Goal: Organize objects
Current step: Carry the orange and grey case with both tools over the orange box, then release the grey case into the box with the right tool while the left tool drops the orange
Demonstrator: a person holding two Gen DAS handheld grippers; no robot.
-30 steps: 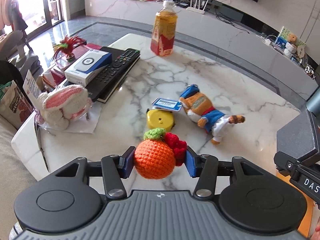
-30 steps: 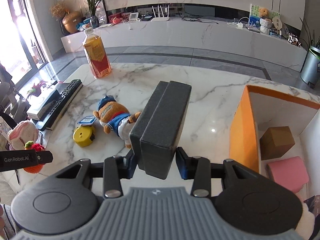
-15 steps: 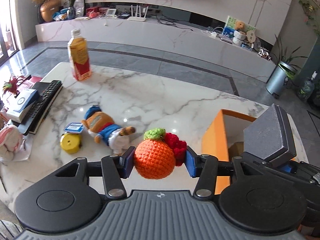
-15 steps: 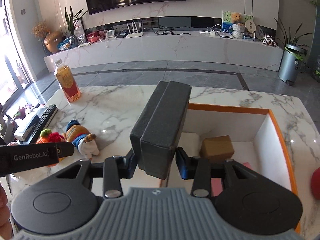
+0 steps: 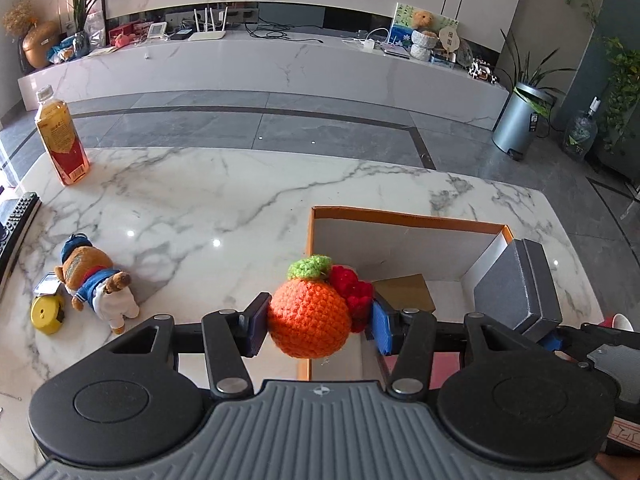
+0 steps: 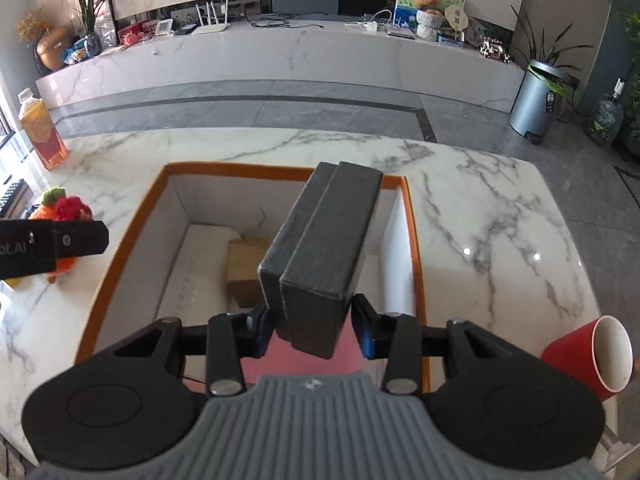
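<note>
Pointing steeply down, left claw (image 5: pixel 316 322) grips crocheted orange (image 5: pixel 306 322), right claw (image 6: pixel 314 330) grey box (image 6: pixel 320 256).

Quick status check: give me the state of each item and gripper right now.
left gripper: shut on the crochet orange
crochet orange: held in the air at the box's left edge
right gripper: shut on the dark case
dark case: closed, held over the box
orange box: open, brown block and pink item inside
teddy bear: lying on the table
bottle: upright, capped
red cup: tipped on its side

A crocheted orange (image 5: pixel 306 320) and a dark grey box (image 6: pixel 320 256) hang above the orange-rimmed white box (image 6: pixel 120 256).
</note>
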